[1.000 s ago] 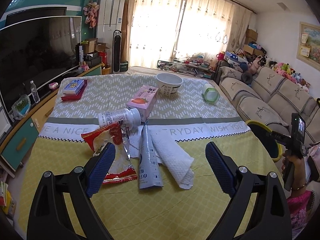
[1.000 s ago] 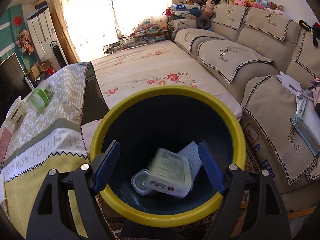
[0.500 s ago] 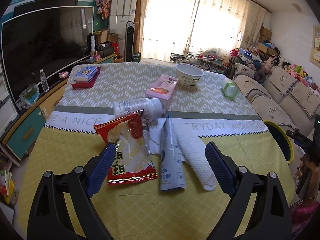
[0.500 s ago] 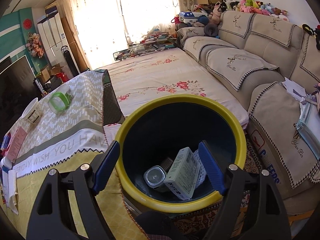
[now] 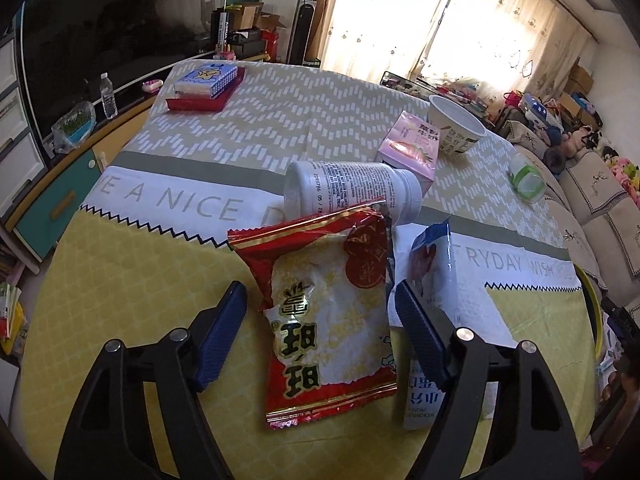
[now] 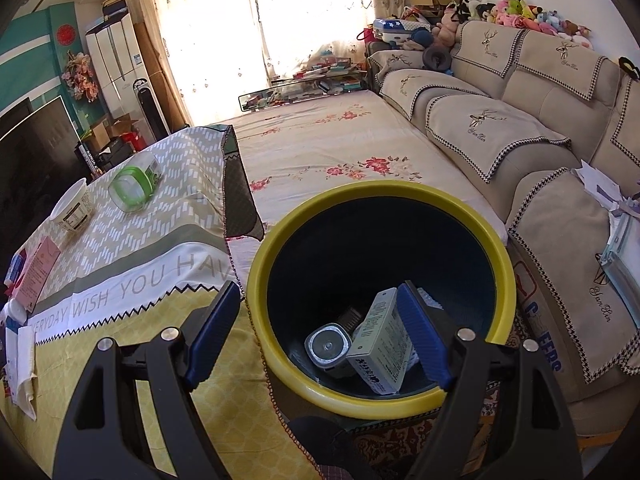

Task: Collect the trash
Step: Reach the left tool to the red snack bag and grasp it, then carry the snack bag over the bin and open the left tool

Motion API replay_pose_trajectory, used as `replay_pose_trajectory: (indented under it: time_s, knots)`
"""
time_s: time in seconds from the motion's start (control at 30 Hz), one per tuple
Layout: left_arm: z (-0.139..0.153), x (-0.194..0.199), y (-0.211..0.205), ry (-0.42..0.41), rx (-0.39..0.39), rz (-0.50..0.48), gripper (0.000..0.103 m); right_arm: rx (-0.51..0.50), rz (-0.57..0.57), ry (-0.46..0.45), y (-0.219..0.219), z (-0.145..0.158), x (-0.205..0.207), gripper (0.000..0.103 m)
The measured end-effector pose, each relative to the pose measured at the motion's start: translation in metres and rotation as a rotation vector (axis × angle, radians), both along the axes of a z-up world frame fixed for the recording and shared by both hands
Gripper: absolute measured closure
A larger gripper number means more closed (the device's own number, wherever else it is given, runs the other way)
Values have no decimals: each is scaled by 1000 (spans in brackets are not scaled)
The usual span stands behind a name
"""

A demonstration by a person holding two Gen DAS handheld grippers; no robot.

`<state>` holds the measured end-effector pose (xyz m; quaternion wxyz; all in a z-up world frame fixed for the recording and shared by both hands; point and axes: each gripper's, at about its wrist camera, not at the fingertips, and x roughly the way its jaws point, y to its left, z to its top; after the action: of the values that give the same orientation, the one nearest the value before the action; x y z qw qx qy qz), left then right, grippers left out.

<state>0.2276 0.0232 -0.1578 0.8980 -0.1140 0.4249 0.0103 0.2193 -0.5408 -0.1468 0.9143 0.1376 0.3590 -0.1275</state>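
A red and white snack wrapper (image 5: pixel 328 312) lies flat on the yellow tablecloth (image 5: pixel 132 280). My left gripper (image 5: pixel 319 296) hangs just over it with a finger on each side. Its jaws are closing, and the pads stand apart from the wrapper. Behind the wrapper a white bottle (image 5: pixel 352 192) lies on its side. To the right are a blue and white pouch (image 5: pixel 434 264) and a paper towel (image 5: pixel 480 308). My right gripper (image 6: pixel 318 296) is open and empty above the yellow-rimmed bin (image 6: pixel 372 196), which holds a pale box (image 6: pixel 380 344) and a grey can (image 6: pixel 328 346).
Farther back on the table stand a pink carton (image 5: pixel 412 148), a paper bowl (image 5: pixel 456 124), a green-lidded container (image 5: pixel 528 180) and a red tray with a box (image 5: pixel 206 84). A sofa (image 6: pixel 520 128) stands right of the bin, a TV cabinet (image 5: pixel 48 184) left of the table.
My left gripper has come down and forward over the red wrapper, and its jaws have narrowed. The pale box has dropped and settled in the bin. My right gripper has drawn back a little.
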Motion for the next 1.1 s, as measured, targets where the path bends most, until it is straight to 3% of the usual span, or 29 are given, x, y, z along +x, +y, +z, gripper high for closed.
replay_pose_trajectory:
  time_s: [0.1, 0.23, 0.53, 0.83, 1.1]
  knots:
    - [-2, 3, -6, 0, 29, -10, 29, 1, 0, 1, 0, 0, 1, 27]
    - [-2, 5, -9, 0, 64, 0, 41, 4, 2, 4, 1, 0, 2, 27]
    - [2, -3, 2, -12, 41, 28, 62, 9, -2, 0, 1, -1, 2, 27]
    - [27, -29, 5, -81, 49, 38, 64, 9, 5, -7, 3, 1, -2, 27]
    - [66, -51, -20, -176, 62, -43, 64, 8, 4, -37, 2, 12, -10, 27]
